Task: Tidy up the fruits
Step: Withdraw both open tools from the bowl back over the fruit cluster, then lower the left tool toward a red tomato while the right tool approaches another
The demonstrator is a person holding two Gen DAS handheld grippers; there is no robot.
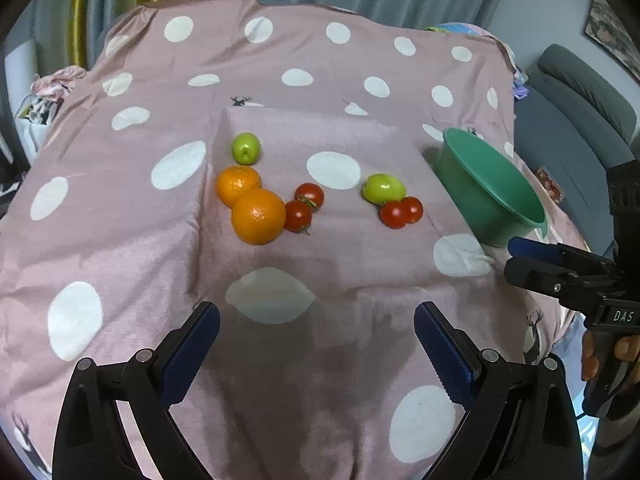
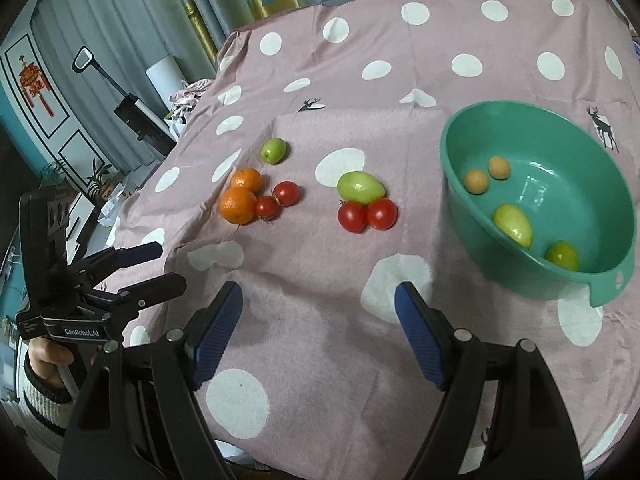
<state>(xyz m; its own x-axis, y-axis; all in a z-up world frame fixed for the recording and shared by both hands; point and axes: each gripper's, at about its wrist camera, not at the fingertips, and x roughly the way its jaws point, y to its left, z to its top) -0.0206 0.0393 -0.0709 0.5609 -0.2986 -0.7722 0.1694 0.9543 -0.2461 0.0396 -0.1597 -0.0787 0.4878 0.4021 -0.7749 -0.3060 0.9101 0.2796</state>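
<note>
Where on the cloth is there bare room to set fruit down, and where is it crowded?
Bare: the near cloth between the fruit and both open tongs, and the far cloth behind the round green fruit. Crowded: oranges touching tomatoes; the pair of tomatoes beside the green bowl.

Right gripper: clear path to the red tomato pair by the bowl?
Probably yes. The right gripper is open and empty, only bare cloth lies before the tomato pair; bowl sits aside.
</note>
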